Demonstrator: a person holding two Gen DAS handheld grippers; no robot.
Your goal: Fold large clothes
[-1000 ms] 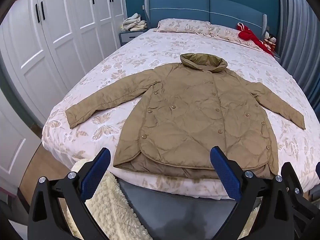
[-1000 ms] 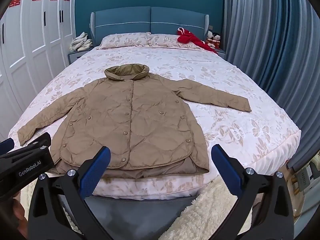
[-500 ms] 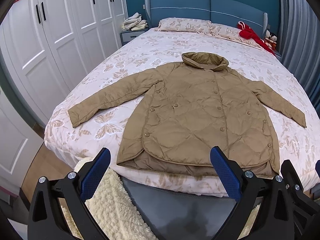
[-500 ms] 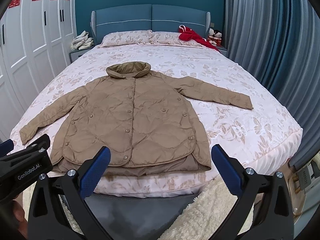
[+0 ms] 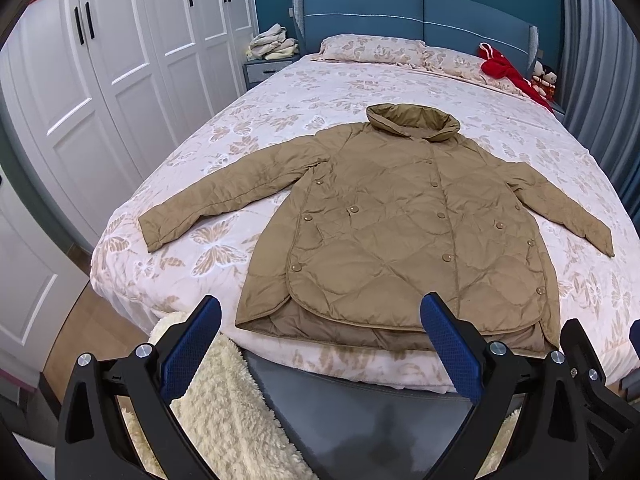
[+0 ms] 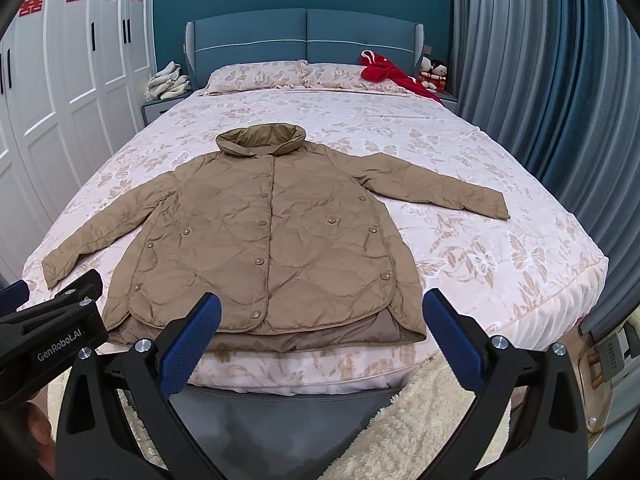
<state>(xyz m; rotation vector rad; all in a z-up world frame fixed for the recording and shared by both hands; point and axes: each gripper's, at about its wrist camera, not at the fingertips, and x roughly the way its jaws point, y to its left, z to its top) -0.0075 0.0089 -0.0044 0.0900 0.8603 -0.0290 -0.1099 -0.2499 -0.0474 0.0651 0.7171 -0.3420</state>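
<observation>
A tan quilted jacket (image 5: pixel 400 232) (image 6: pixel 264 240) lies flat and buttoned on the bed, collar toward the headboard, both sleeves spread out to the sides, hem at the foot edge. My left gripper (image 5: pixel 320 336) hangs open just short of the hem, over the foot of the bed, holding nothing. My right gripper (image 6: pixel 320 336) is open too, in front of the hem's right half, with nothing between its blue pads. The left gripper's black body (image 6: pixel 48 328) shows at the lower left of the right wrist view.
The bed (image 5: pixel 360 92) has a floral cover, pillows and a blue headboard. White wardrobes (image 5: pixel 120 60) line the left; grey-blue curtains (image 6: pixel 560 100) hang on the right. A red garment (image 6: pixel 392 74) and dolls sit near the pillows. A cream fluffy rug (image 5: pixel 224 408) lies on the floor.
Both grippers have risen slightly and edged toward the bed, so the jacket sits a little lower and larger in view. Both stay open.
</observation>
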